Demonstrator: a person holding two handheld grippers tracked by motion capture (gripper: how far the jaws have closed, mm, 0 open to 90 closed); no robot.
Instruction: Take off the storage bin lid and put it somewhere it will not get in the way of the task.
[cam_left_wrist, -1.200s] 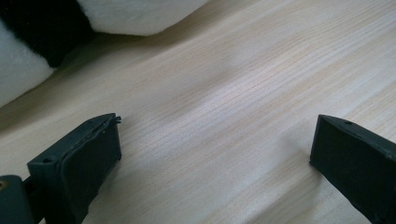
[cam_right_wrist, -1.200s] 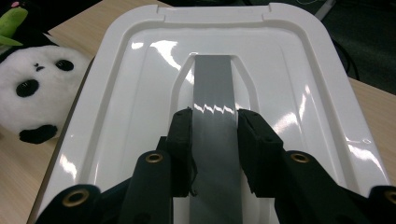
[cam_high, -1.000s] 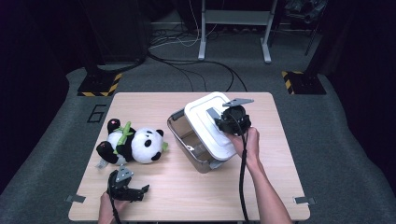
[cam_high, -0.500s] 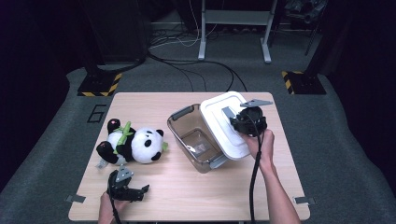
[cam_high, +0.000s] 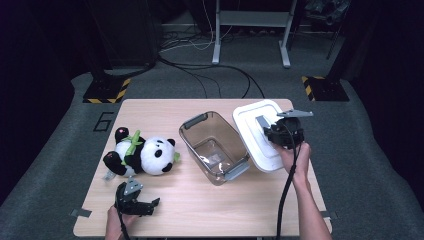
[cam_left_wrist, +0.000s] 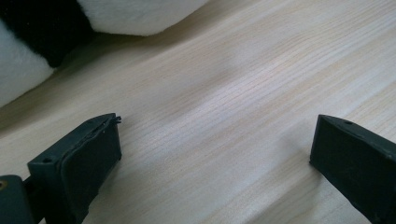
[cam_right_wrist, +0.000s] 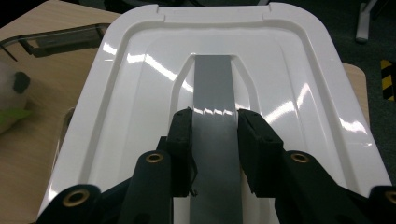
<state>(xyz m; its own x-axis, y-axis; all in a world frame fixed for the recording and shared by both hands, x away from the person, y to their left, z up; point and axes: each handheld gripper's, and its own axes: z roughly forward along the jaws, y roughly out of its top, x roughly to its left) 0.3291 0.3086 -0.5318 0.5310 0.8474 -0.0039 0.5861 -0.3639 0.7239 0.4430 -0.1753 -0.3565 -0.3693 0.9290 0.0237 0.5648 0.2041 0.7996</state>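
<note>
The right gripper (cam_right_wrist: 215, 128) has its jaws clenched on the grey handle strip (cam_right_wrist: 212, 88) that runs down the middle of the white lid (cam_right_wrist: 299, 84), one jaw on each side of the strip. From above, that gripper (cam_high: 272, 131) sits over the lid (cam_high: 252, 117), which lies off the container, at the right end of the desk (cam_high: 150, 107) with its near right corner reaching past the desk's edge. The lid's left edge is just beside the clear plastic bin (cam_high: 200, 131), and I cannot tell whether the two touch. The person's right hand (cam_high: 295, 155) grips the tool from behind, the forearm coming in from the near edge and the black cable trailing down along it.

The bin stands open in the middle of the desk, turned at an angle, with grey latches at its far left and near right ends.

The left gripper (cam_left_wrist: 212, 158) has its jaws released, spread wide apart with bare wood between them and nothing in their hold. Seen from above, it (cam_high: 154, 202) rests low on the near left part of the desk, held in the left hand (cam_high: 116, 225).

A plush panda (cam_high: 142, 157) lies on its side just beyond the left gripper, well apart from the bin, with green bamboo (cam_high: 132, 140) on its chest. Its black-and-white fur (cam_left_wrist: 135, 16) shows beyond the left jaws.
</note>
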